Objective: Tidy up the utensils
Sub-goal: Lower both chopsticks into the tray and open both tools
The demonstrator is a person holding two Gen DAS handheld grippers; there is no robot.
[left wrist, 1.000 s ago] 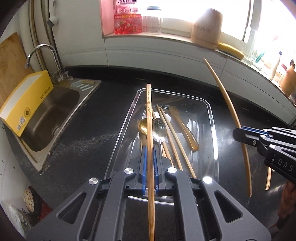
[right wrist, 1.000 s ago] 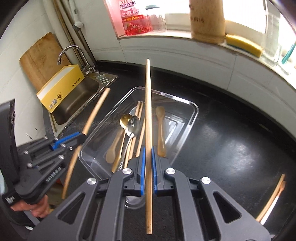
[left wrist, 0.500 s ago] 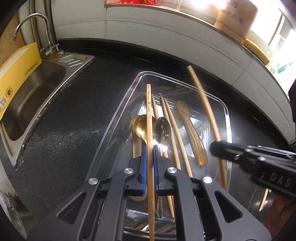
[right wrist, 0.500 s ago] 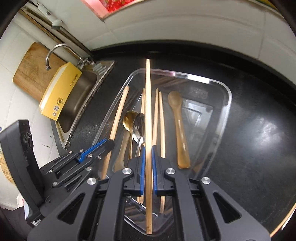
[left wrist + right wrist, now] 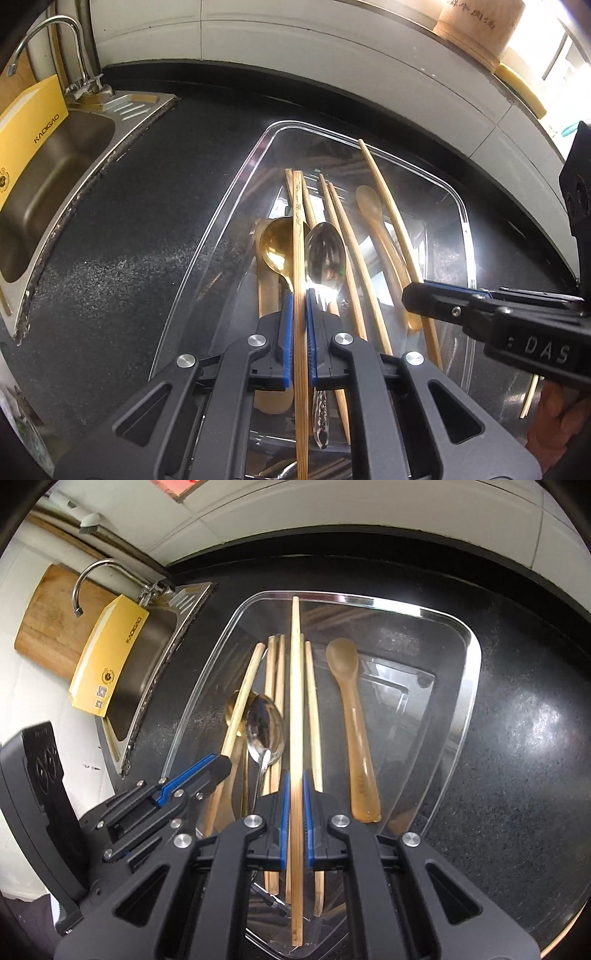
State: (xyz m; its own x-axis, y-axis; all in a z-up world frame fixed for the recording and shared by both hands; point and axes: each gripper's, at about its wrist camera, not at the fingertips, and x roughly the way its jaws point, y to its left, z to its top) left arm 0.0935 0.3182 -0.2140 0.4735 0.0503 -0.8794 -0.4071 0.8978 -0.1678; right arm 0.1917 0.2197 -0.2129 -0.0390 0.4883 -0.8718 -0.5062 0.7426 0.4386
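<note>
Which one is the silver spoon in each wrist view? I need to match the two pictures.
Left wrist: silver spoon lies mid-picture in the clear tray, right of the gold spoon.
Right wrist: silver spoon left of centre, bowl right of the gold spoon.
Shared landmark: yellow box at the sink.
</note>
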